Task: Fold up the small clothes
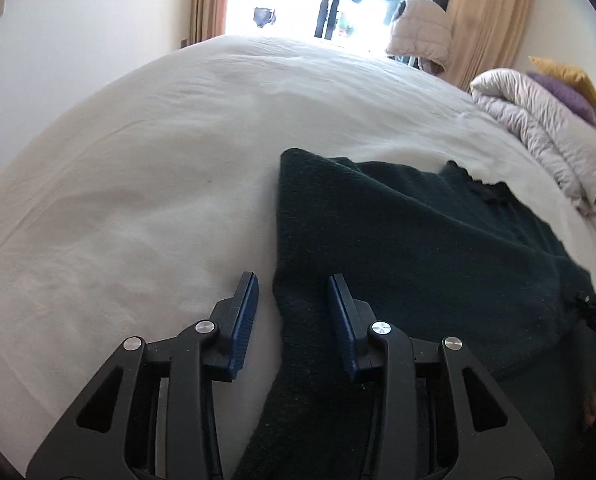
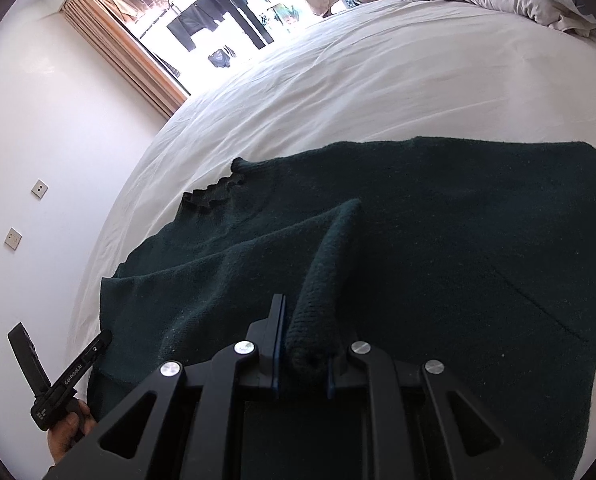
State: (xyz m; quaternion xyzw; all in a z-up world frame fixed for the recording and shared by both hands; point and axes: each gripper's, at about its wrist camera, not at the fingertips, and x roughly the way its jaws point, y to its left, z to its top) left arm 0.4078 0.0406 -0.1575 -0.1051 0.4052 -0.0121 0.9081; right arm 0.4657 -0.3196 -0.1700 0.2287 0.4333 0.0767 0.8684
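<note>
My right gripper (image 2: 302, 344) pinches a raised fold of the soft, floppy dark sweater (image 2: 418, 248) on the bed (image 2: 338, 92), while my left gripper (image 1: 293, 300) straddles its edge, seemingly unclamped.

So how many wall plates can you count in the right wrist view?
2 wall plates, both on the white wall left of the bed; the second sits lower-left of the first. Others may lie outside the frame.
</note>
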